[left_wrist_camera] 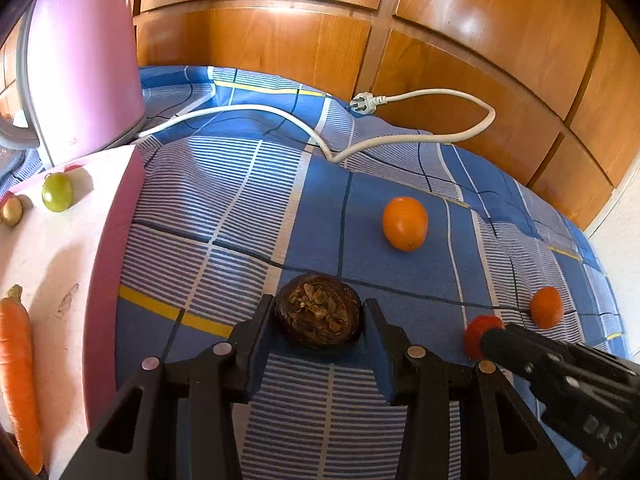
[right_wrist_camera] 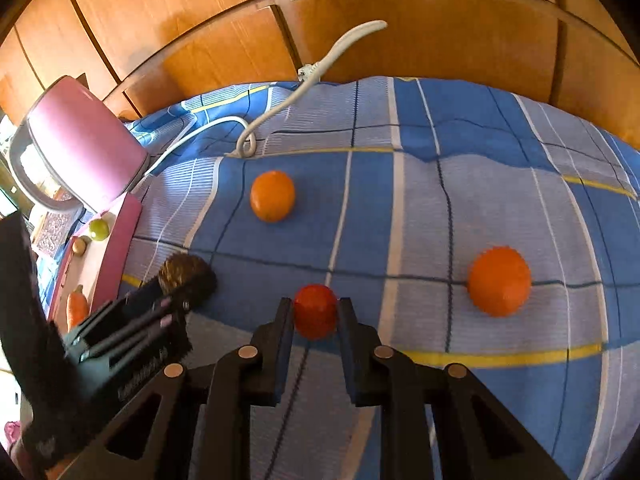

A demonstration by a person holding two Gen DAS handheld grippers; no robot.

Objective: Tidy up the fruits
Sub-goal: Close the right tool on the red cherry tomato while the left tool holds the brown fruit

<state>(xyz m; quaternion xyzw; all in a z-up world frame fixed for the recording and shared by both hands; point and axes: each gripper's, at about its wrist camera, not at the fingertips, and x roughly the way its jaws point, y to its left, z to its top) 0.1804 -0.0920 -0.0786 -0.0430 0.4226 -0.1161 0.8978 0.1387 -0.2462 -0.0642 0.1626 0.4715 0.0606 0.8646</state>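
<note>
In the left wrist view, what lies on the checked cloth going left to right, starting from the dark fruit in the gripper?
Dark brown fruit between the left gripper's fingers → large orange farther back → small red fruit at the right gripper's tip → small orange nearest the right edge.

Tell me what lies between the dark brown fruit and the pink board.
Only bare checked bedsheet separates the dark brown fruit from the pink board, apart from the left gripper finger beside the fruit; the left wrist view shows it.
</note>
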